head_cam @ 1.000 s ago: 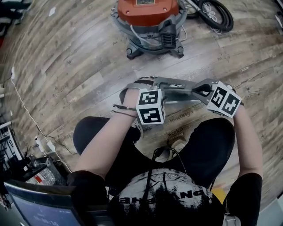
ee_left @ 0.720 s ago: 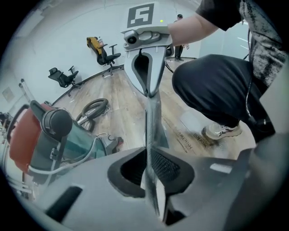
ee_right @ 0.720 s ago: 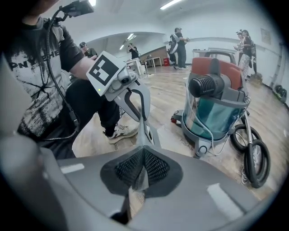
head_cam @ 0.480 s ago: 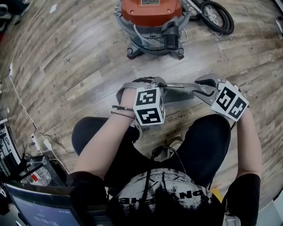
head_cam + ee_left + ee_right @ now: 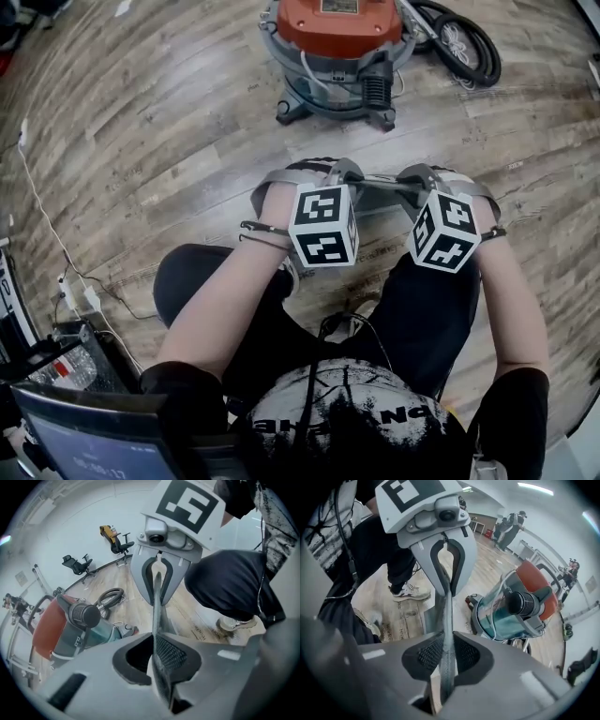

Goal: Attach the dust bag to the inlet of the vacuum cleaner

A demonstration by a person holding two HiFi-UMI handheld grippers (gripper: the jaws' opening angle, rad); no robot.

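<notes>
A flat grey dust bag hangs between my two grippers above the person's knees. In the left gripper view the dust bag shows edge-on, and my left gripper is shut on it. My right gripper is shut on the opposite edge of the dust bag. In the head view the left gripper and right gripper face each other closely. The orange-topped vacuum cleaner stands on the floor beyond them, its black ribbed inlet facing me. The same inlet is apart from the bag.
A black hose lies coiled to the right of the vacuum. A laptop and a power strip with cables sit at the lower left. Office chairs and people are far off. The person's legs are below the grippers.
The right gripper has come leftward toward the left gripper and rolled, so its marker cube faces differently. The grey bag now spans a shorter gap between the two.
</notes>
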